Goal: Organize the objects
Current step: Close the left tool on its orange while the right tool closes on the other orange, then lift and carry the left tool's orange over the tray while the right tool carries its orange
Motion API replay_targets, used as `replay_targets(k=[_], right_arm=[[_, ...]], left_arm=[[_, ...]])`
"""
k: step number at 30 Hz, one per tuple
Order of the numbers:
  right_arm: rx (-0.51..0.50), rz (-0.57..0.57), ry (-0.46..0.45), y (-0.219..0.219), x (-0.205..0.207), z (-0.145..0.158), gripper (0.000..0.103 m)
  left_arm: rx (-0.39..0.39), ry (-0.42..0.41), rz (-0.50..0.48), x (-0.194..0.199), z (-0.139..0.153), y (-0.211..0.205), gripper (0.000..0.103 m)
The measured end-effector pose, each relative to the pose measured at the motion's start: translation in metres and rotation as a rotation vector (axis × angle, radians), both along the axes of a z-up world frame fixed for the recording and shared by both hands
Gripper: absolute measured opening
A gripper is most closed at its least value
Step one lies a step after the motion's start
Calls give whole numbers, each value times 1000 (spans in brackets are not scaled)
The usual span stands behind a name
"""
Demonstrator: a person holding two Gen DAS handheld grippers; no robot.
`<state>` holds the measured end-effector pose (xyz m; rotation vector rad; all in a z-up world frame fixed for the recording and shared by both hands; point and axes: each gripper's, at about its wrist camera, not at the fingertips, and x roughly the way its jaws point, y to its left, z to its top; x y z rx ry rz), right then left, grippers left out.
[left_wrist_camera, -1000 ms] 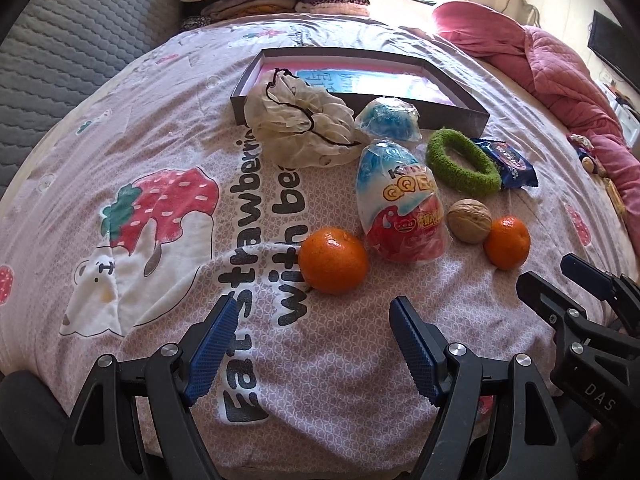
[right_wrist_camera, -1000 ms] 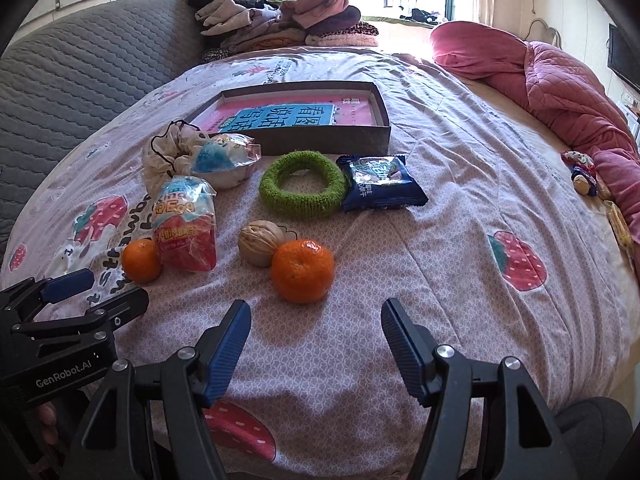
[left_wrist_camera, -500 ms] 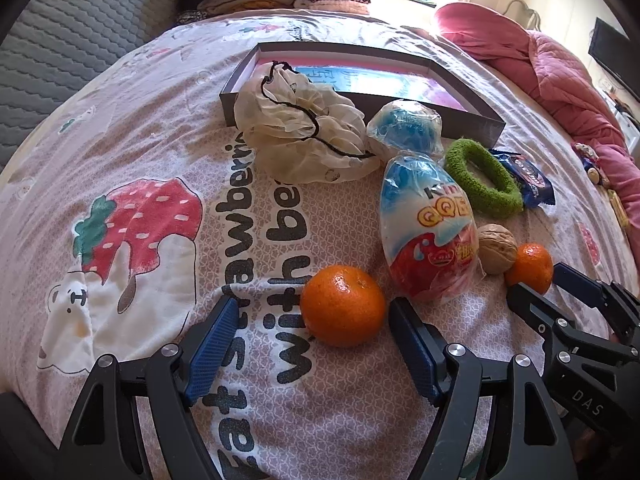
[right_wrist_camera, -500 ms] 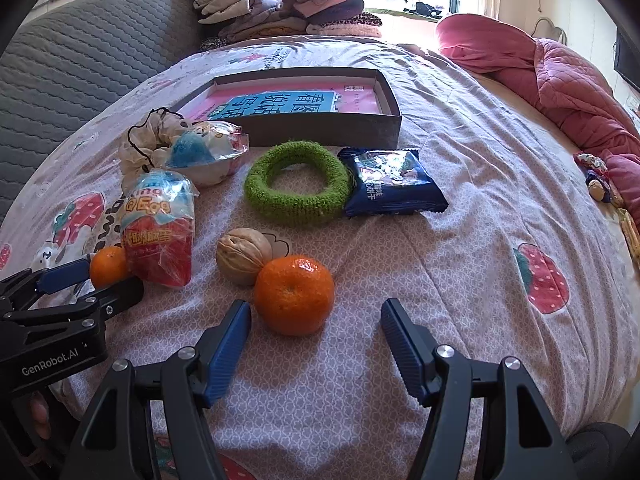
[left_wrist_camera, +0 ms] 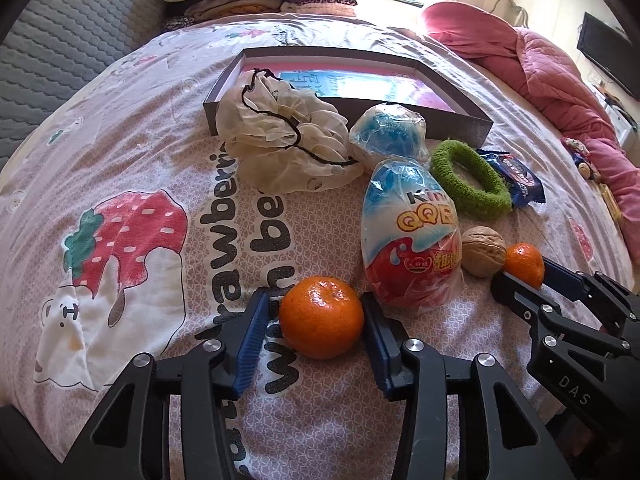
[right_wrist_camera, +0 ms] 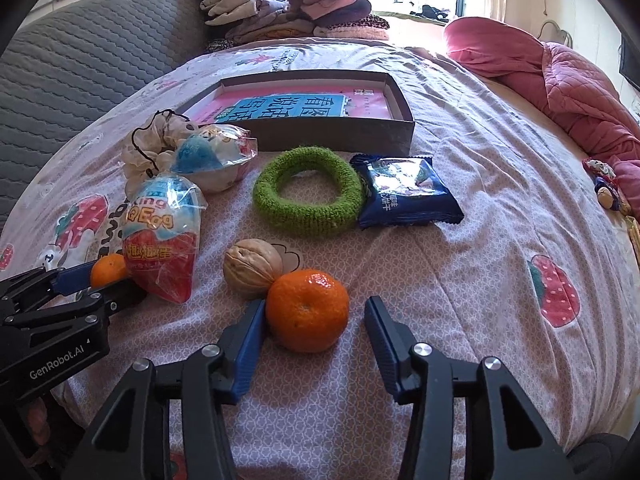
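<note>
- The left gripper [left_wrist_camera: 312,320] points down at the bed, and a mandarin [left_wrist_camera: 321,317] sits right between its two blue pads.
- Its jaws have just been closing. Both pads now look pressed against the sides of that mandarin, so it is clamped.
- The right gripper [right_wrist_camera: 314,322] has a second mandarin [right_wrist_camera: 307,310] between its pads.
- Its jaws have just been closing too. The left pad touches the fruit, but there is a clear gap on the right side, so the jaws are apart and the fruit is not squeezed.
- Both mandarins rest on the pink bedspread [right_wrist_camera: 460,280], which has strawberry pictures and big letters on it.
- A walnut [right_wrist_camera: 253,269] lies just behind the second mandarin and touches it.
- A big toy egg in a shiny wrapper [left_wrist_camera: 408,240] lies between the two mandarins, close to the first one.
- A smaller wrapped egg [left_wrist_camera: 388,130] sits behind it, next to a cream drawstring bag [left_wrist_camera: 280,140].
- A fuzzy green ring [right_wrist_camera: 309,197] lies in front of a flat open box [right_wrist_camera: 340,134], and a blue snack packet [right_wrist_camera: 406,192] touches the ring's right side.
- The box has a pink and blue sheet inside it.
- Folded clothes [right_wrist_camera: 296,12] are piled at the far end of the bed, and a pink quilt [right_wrist_camera: 560,80] is bunched up on the right.
</note>
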<state>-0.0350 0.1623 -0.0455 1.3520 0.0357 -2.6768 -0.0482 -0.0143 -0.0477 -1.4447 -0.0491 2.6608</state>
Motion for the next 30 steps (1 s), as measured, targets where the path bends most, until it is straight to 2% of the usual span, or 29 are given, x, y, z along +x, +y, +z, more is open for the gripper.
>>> replay_targets(k=[3, 14, 30], right_arm=[[1, 11, 4, -2, 2, 1, 41], [-5, 17, 9, -1, 7, 5, 41], [-31, 25, 63, -2, 18, 27, 41]], left_arm=[[11, 1, -7, 0, 0, 1, 40], [5, 9, -16, 7, 4, 2, 39], [4, 69, -6, 21, 30, -2, 39]])
